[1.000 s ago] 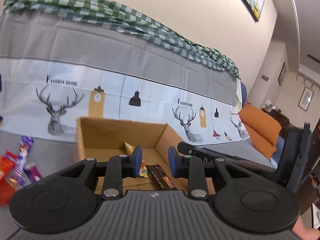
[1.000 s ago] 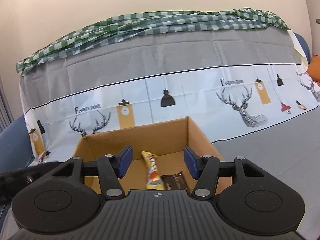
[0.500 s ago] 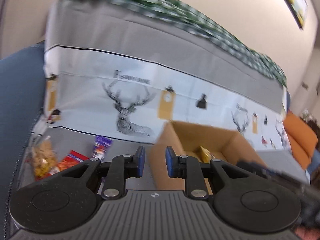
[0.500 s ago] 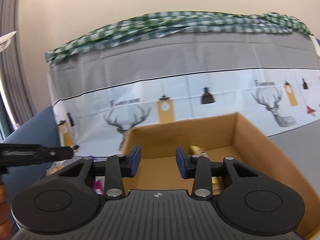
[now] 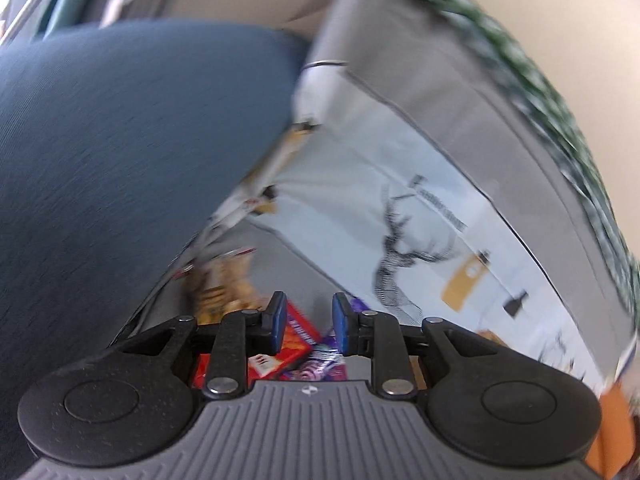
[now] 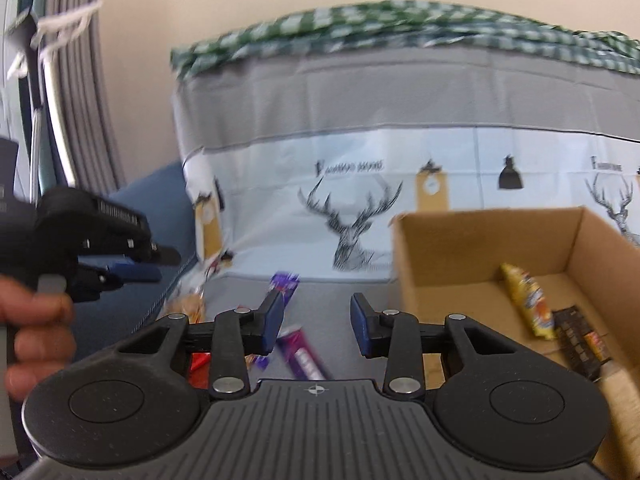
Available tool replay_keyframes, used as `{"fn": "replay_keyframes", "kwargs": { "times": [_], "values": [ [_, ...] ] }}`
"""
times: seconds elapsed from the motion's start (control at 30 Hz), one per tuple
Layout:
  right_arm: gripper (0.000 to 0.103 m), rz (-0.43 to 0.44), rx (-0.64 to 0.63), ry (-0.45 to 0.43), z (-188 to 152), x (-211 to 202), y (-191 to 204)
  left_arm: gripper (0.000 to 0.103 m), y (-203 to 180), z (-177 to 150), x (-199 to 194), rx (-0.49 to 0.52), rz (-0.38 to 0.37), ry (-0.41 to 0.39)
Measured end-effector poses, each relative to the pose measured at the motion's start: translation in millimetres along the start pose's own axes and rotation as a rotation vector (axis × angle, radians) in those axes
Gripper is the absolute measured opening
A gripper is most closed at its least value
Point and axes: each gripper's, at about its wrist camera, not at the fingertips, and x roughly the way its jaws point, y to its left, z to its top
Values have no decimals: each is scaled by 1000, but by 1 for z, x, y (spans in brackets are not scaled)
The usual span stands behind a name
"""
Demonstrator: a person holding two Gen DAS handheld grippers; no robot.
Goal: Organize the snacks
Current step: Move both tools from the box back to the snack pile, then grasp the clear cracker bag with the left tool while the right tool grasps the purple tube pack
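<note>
Left claw (image 5: 307,329) parted above red packet (image 5: 297,338); cardboard box (image 6: 476,248) right.

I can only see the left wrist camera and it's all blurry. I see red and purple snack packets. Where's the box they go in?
Observer: The cardboard box shows in the right wrist view, standing open to the right of the loose snacks.
Child: Is anything in it yet?
Observer: Yes, a yellow packet lies inside, with a dark bar beside it.
Child: Is the other gripper holding a snack?
Observer: No, the right gripper is open and holds nothing, above a purple packet on the grey cover.
Child: Can you see my gripper from there?
Observer: Yes, the left gripper is at the left, a hand around its handle.
</note>
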Motion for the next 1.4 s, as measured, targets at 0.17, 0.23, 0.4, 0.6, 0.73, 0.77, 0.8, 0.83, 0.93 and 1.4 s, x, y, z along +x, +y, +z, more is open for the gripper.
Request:
{"fn": "replay_keyframes", "kwargs": {
  "times": [0.17, 0.23, 0.4, 0.6, 0.73, 0.77, 0.8, 0.83, 0.93, 1.4],
  "values": [
    [45, -33, 2, 98, -13, 32, 15, 46, 9, 0, 13, 4, 50, 24],
    [50, -51, 6, 151, -15, 48, 17, 59, 10, 0, 19, 10, 69, 19],
    [65, -77, -33, 201, -24, 78, 18, 72, 11, -6, 39, 26, 104, 27],
    [69, -101, -40, 279, -34, 103, 14, 84, 5, -18, 69, 111, 190, 33],
    [68, -107, -67, 330, -40, 115, 14, 84, 11, -21, 82, 99, 224, 36],
    [67, -108, -62, 341, -42, 117, 12, 84, 12, -19, 84, 86, 225, 36],
    [66, -113, -66, 350, -44, 119, 11, 84, 14, -18, 87, 79, 220, 29],
    [65, -117, -73, 364, -47, 122, 11, 84, 15, -18, 89, 77, 215, 21],
    [64, -108, -47, 376, -49, 125, 8, 84, 18, -18, 98, 80, 227, 30],
    [20, -3, 1, 393, -43, 117, 1, 57, 10, -13, 88, 118, 219, 45]
  ]
}}
